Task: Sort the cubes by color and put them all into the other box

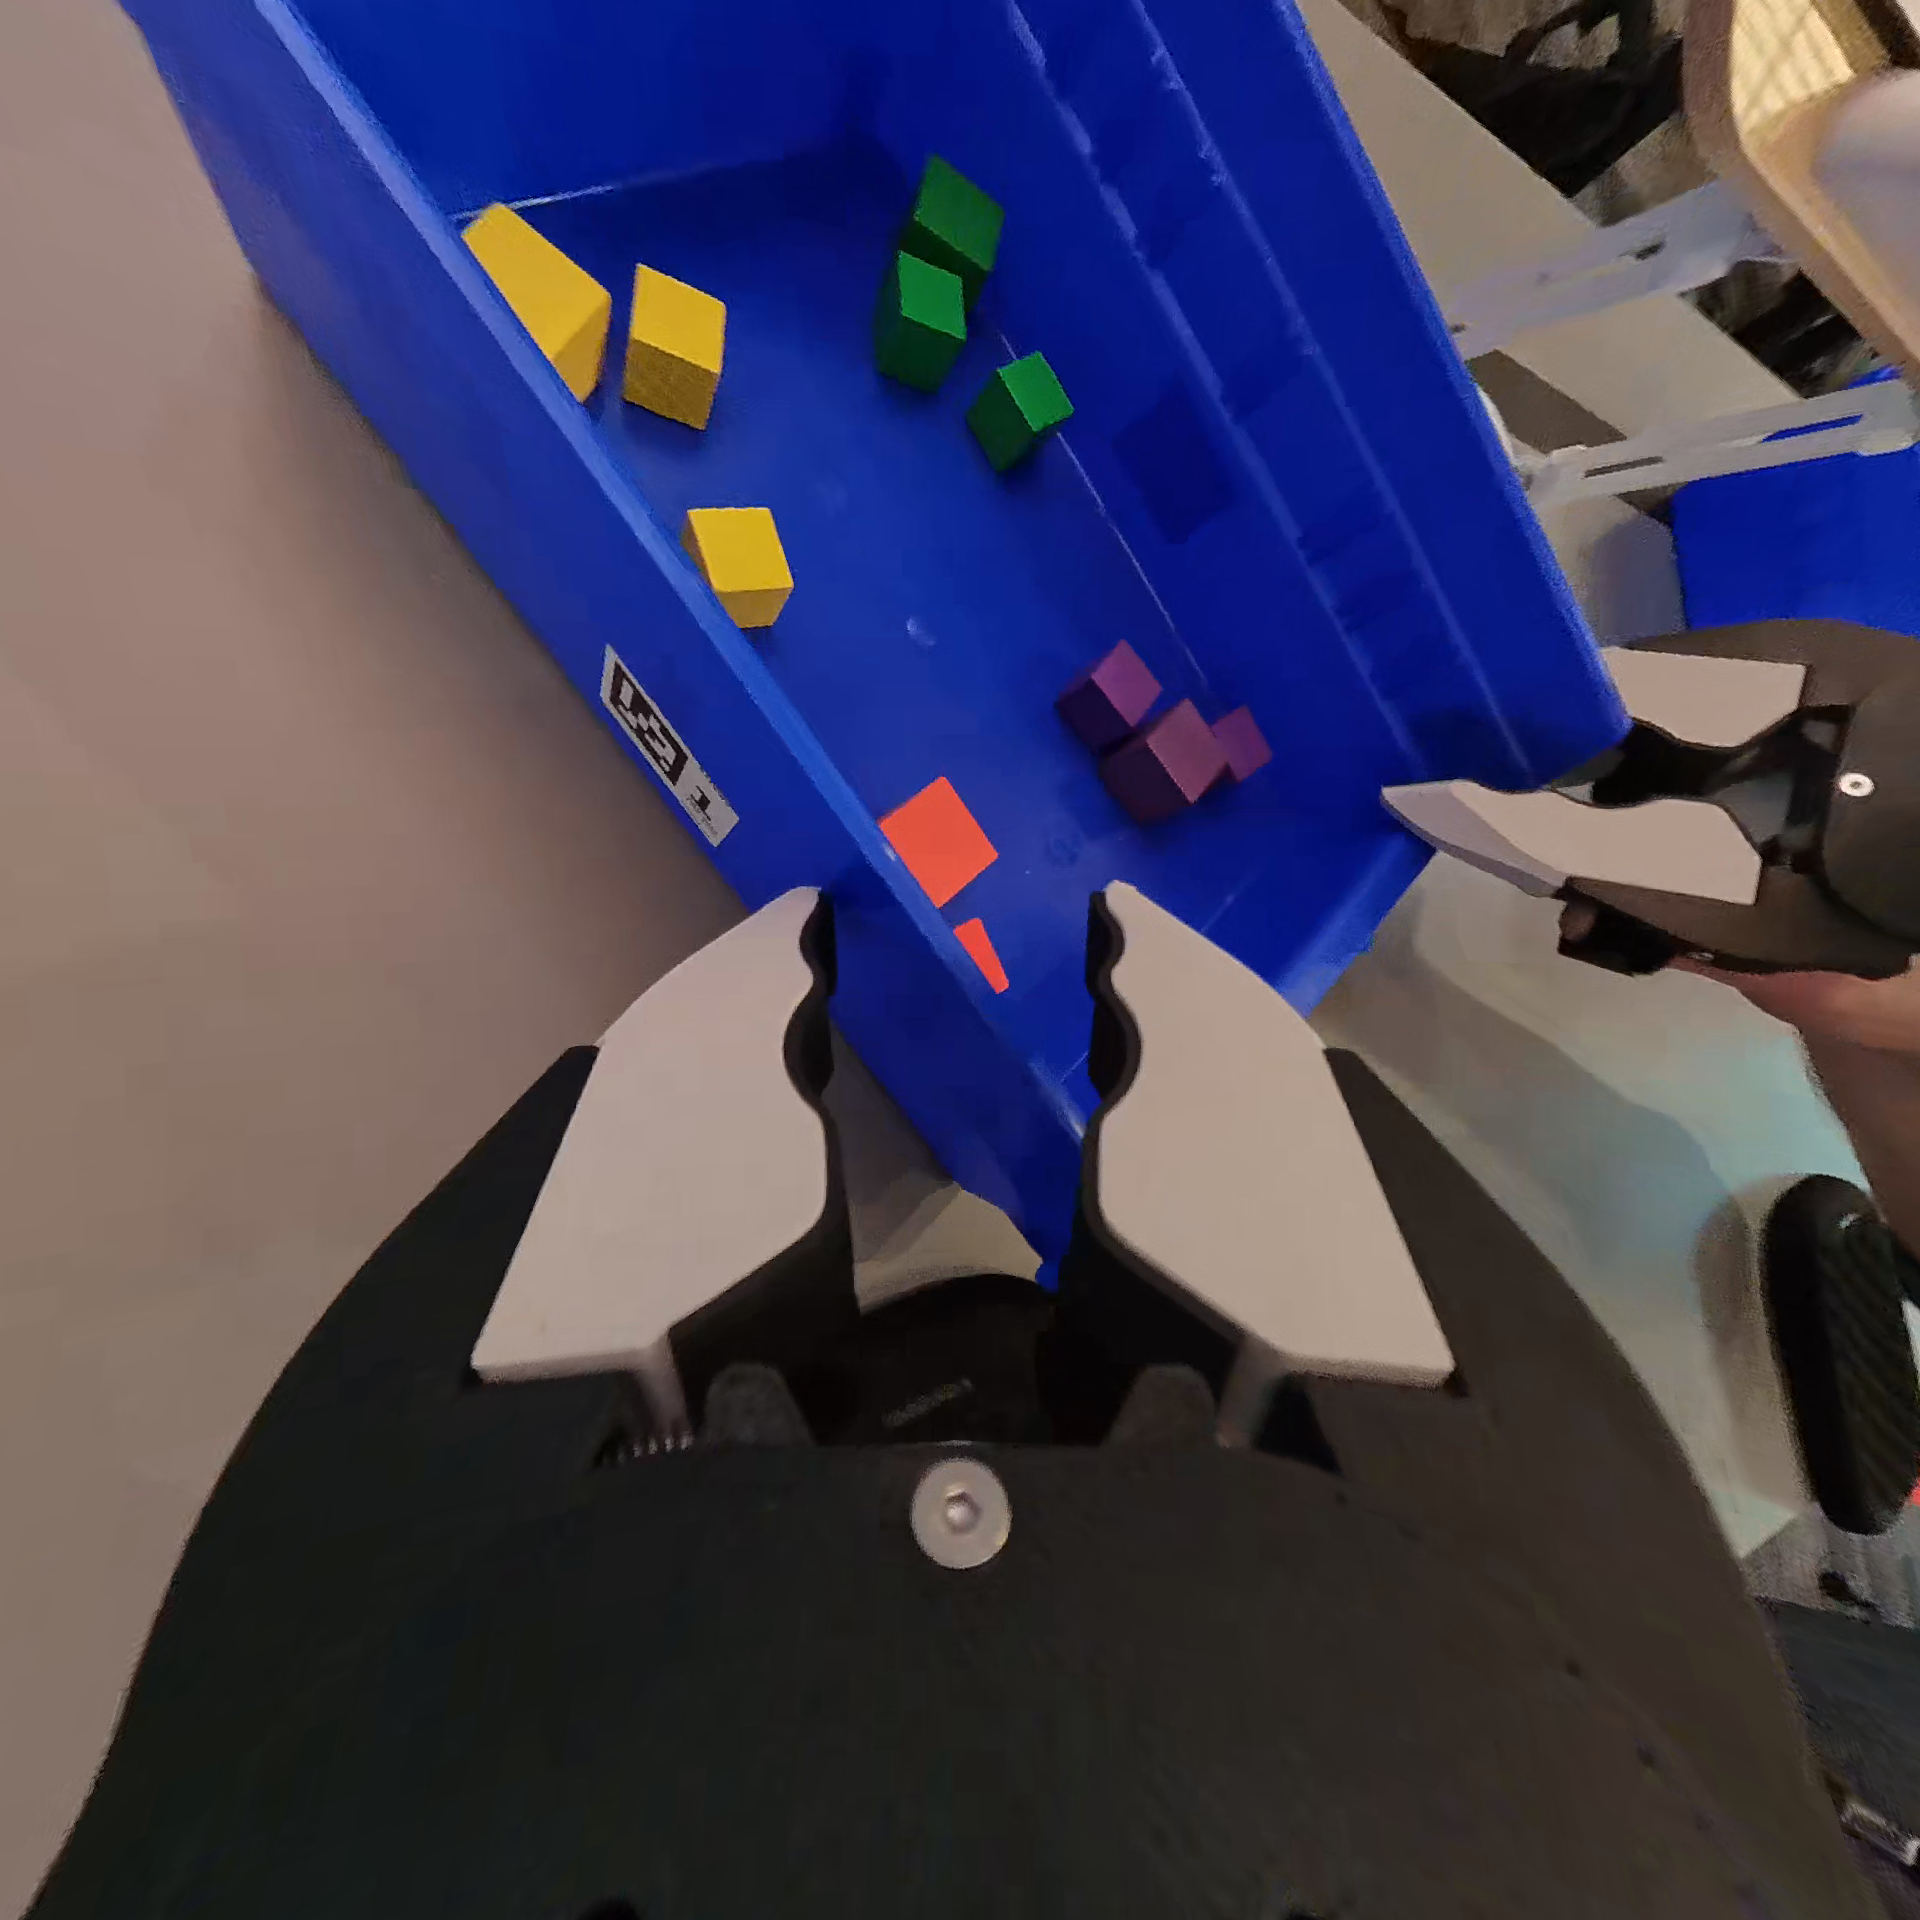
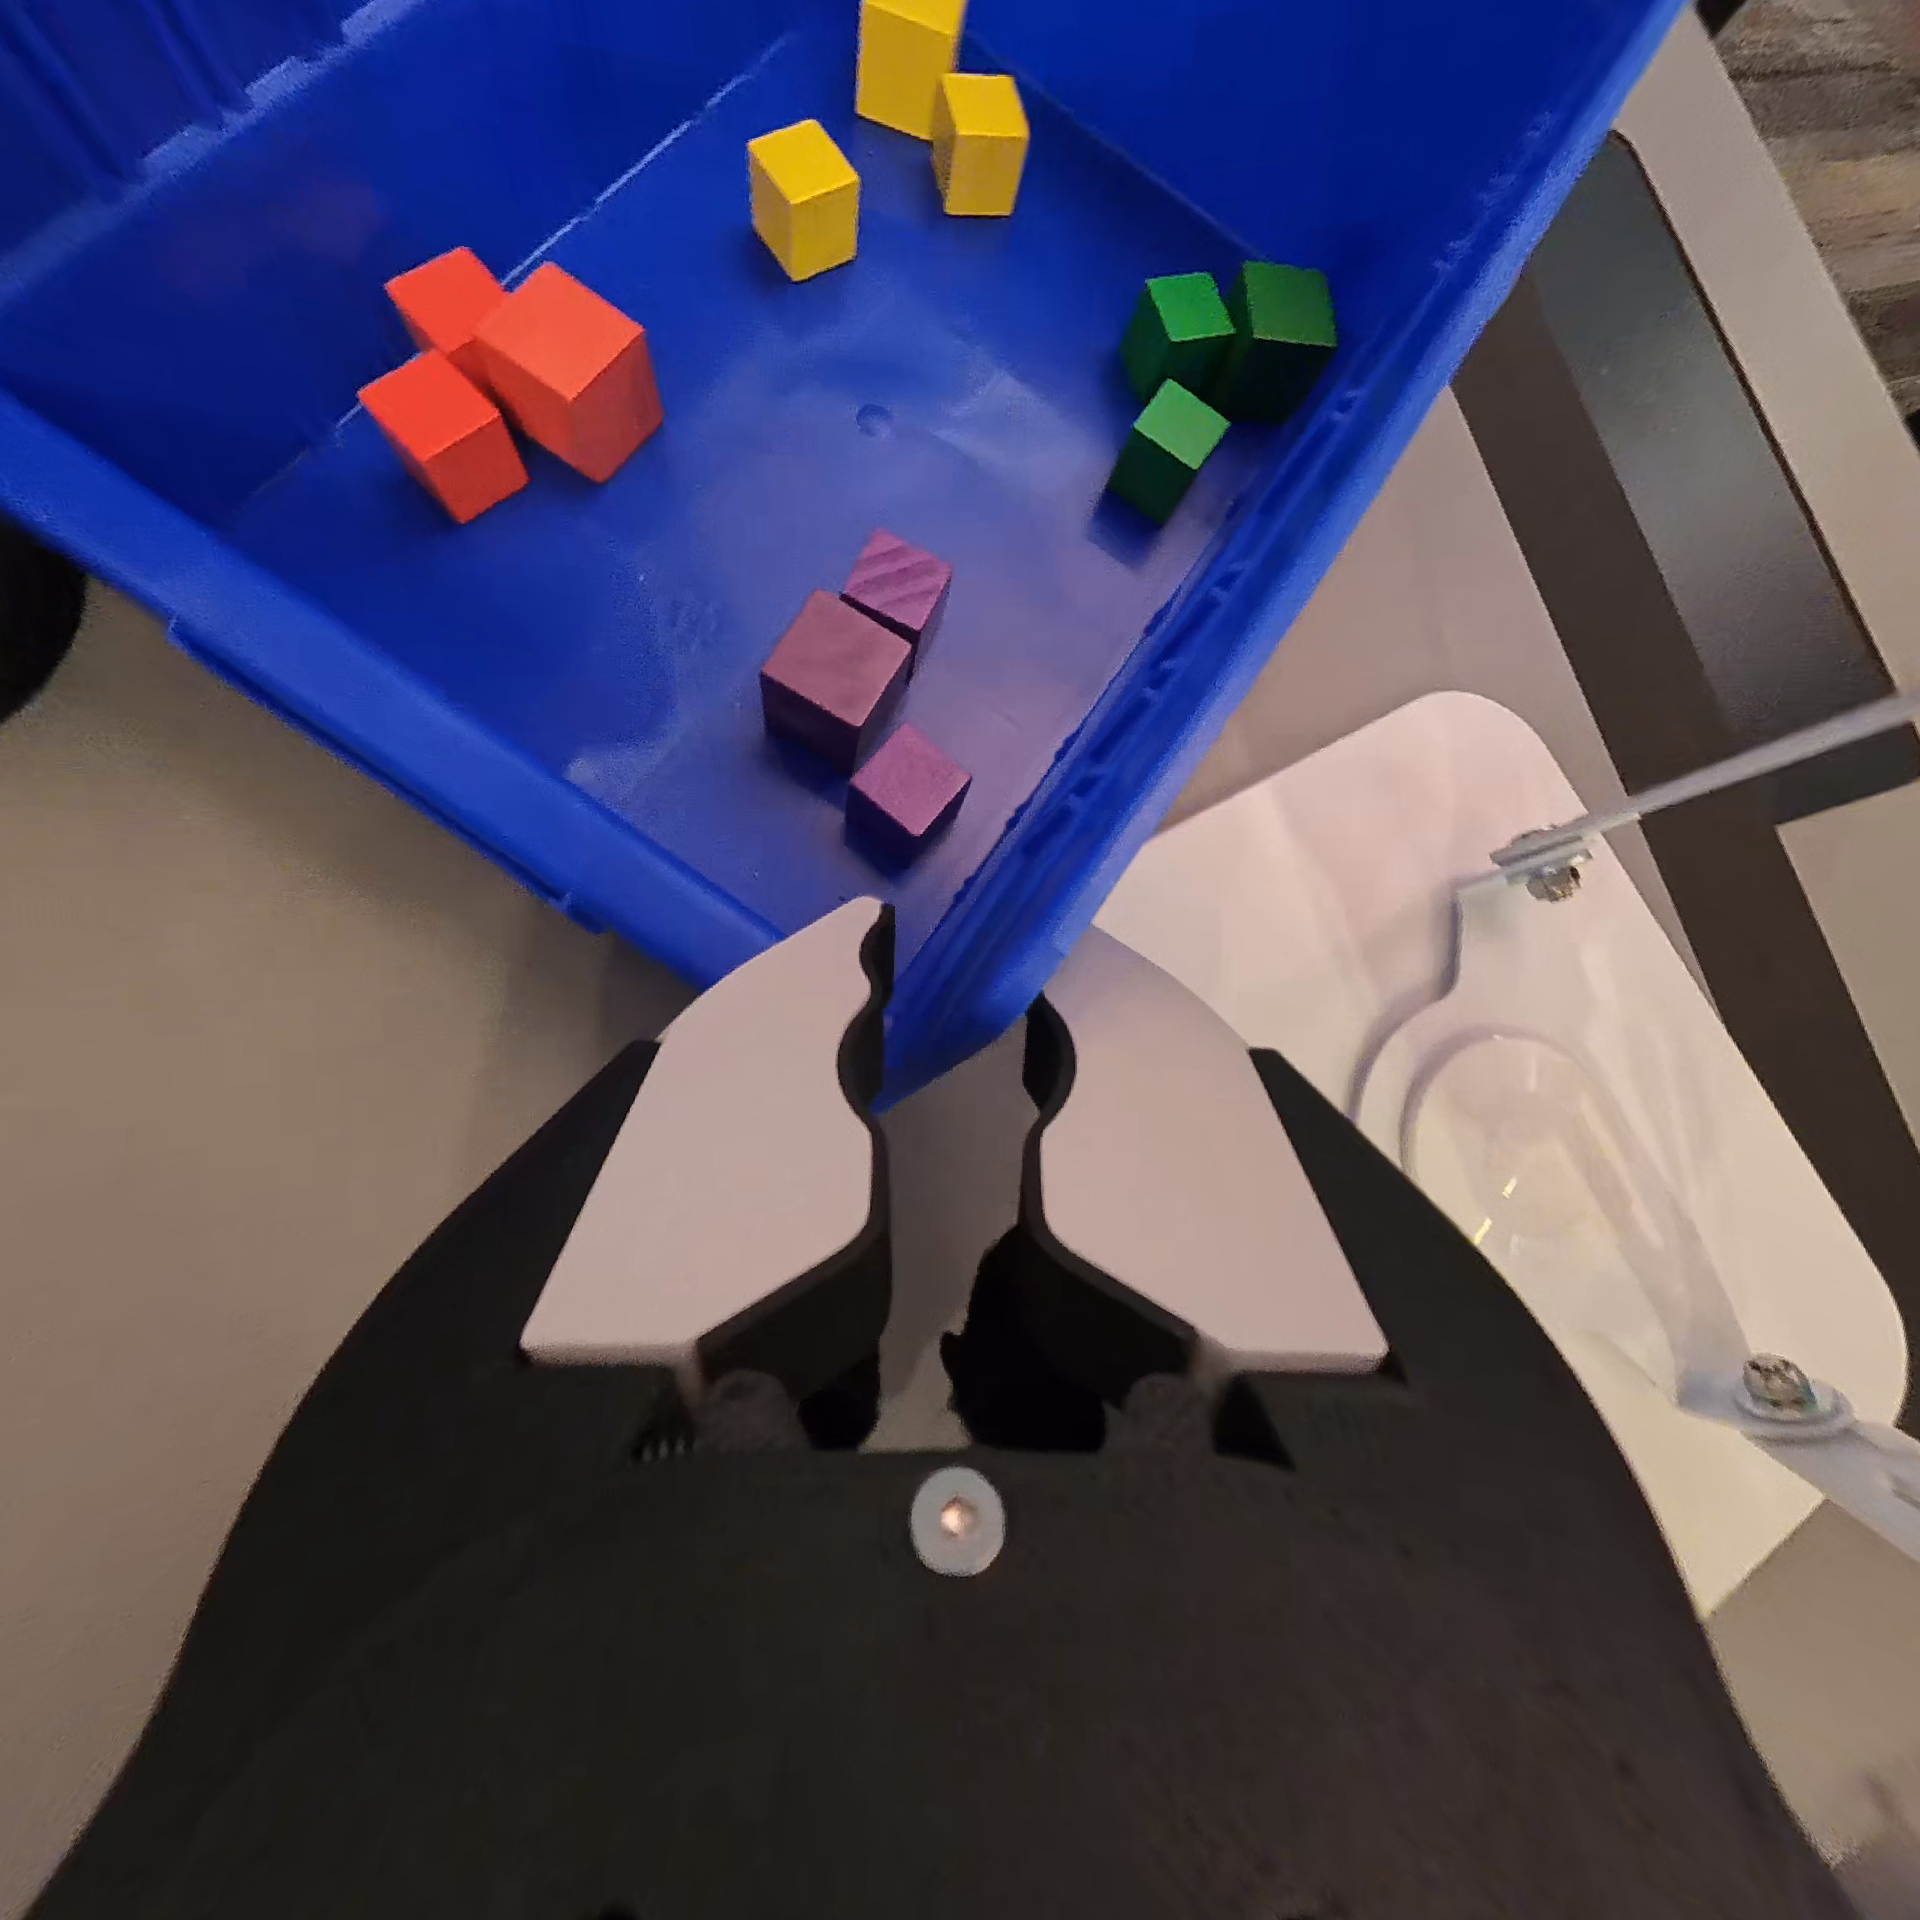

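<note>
**Blue box gripped at two corners, sorted cubes inside**

Blue plastic fills the left wrist view: the box (image 1: 582, 499) lies on the grey bench (image 1: 208, 727) with a black-and-white sticker (image 1: 665, 743) on its outer wall. The left tool (image 1: 961, 904) straddles the box's near wall at a corner, one finger outside and one inside, with a gap showing between the pads and the wall, so it stands partly open around the rim rather than clamped. Inside, three yellow cubes (image 1: 675, 348) lie along the left wall, three green cubes (image 1: 935, 301) sit farther back, three purple cubes (image 1: 1158, 743) cluster near the right, and red cubes (image 1: 940, 842) lie just beyond the fingertips, partly hidden by the wall. The right tool (image 1: 1538, 831) shows at the box's far right corner, held by a hand (image 1: 1849, 1013).

Seen from the right wrist view, the right tool (image 2: 961, 961) is narrow, its two fingers on either side of the box's (image 2: 312, 665) corner wall; the pads appear to press on it. The box floor holds red cubes (image 2: 520, 384) at left, yellow cubes (image 2: 894, 135) at the back, green cubes (image 2: 1216, 364) at right, and purple cubes (image 2: 862, 686) nearest the tool. A white plate (image 2: 1351, 831) with clear brackets lies on the bench (image 2: 260, 1039) beside the box.
</note>
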`<state>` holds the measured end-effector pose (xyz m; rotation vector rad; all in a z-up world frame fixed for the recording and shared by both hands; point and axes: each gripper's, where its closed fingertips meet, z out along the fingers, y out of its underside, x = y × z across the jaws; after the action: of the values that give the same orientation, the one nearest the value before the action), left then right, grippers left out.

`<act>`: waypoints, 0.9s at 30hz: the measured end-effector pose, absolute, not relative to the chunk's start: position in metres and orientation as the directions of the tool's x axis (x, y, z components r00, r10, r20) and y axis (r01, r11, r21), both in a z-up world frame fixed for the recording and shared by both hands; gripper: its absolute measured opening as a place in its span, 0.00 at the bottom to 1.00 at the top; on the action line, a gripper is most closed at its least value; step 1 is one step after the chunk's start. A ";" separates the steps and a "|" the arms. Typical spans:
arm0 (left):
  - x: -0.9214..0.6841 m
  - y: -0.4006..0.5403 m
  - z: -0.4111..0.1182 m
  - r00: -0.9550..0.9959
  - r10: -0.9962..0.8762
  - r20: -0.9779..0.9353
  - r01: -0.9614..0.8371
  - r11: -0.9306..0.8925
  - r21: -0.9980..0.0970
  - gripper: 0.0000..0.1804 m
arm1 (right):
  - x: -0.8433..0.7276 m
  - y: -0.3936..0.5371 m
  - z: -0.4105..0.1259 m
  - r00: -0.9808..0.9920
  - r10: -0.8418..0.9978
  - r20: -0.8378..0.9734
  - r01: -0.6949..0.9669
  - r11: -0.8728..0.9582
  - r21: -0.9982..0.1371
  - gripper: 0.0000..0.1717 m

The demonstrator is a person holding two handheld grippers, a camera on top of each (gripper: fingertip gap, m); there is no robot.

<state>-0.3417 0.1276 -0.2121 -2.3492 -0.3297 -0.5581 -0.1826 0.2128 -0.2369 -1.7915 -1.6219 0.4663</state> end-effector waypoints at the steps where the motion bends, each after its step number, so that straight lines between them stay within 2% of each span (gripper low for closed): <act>1: -0.348 0.130 -0.212 0.884 0.074 0.461 0.359 -0.739 -0.570 0.24 | -0.186 0.211 -0.237 0.161 0.972 0.170 0.735 -0.003 -0.678 0.14; 4: -0.367 0.137 -0.212 0.883 0.060 0.465 0.338 -0.769 -0.543 0.22 | -0.198 0.204 -0.237 0.165 0.975 0.152 0.732 -0.018 -0.681 0.14; 9: -0.406 0.149 -0.210 0.931 0.029 0.364 0.235 -0.811 -0.536 0.15 | -0.220 0.180 -0.235 0.137 0.982 0.129 0.728 -0.012 -0.686 0.15; 14: -0.433 0.166 -0.212 0.935 0.001 0.354 0.208 -0.811 -0.547 0.10 | -0.239 0.172 -0.234 0.179 0.982 0.058 0.698 -0.085 -0.711 0.17; 19: -0.455 0.182 -0.211 0.936 -0.021 0.351 0.190 -0.810 -0.555 0.08 | -0.258 0.165 -0.233 0.210 0.977 -0.031 0.642 -0.162 -0.750 0.20; 27: -0.484 0.218 -0.211 0.947 -0.085 0.309 0.109 -0.822 -0.559 0.07 | -0.288 0.174 -0.233 0.234 0.970 -0.070 0.624 -0.205 -0.754 0.23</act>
<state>-0.4844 0.2181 -0.2111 -2.4984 -0.0169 -0.4311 -0.2883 0.1738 -0.2333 -1.9137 -1.4572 0.7456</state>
